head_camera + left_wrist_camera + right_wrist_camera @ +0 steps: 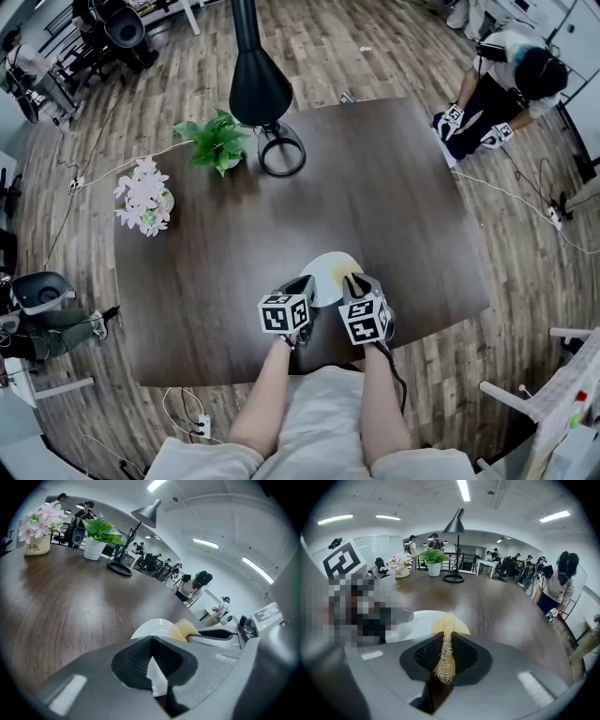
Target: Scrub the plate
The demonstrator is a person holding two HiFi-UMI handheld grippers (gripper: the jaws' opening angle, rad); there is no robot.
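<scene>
Item: plate-scrubbing station, scrubbing step in hand. Nearest, the left gripper (pixel 154 660) is recorded as clamped on the near rim of a white round plate (pixel 151 628), a sliver of that rim being pinched between its jaws. Beside it, the right gripper (pixel 446 656) is closed on a pale yellow fibrous scrubbing pad (pixel 449 624), whose free end is held over the right part of the white round plate; whether pad and glaze actually touch cannot be made out. In the head view both grippers are seen close together, with the white round plate just beyond them near the front edge of a dark brown wooden table (pixel 394 187). Judged status: the plate is steadied and the scrub is under way or about to begin. Next move, as judged: the pad is to be pressed down and swept across the face while the rim grip is kept firm. Farther off are listed a pot of pink flowers (pixel 143 197), a green leafy plant (pixel 217 139) and a black desk lamp (pixel 258 84).
</scene>
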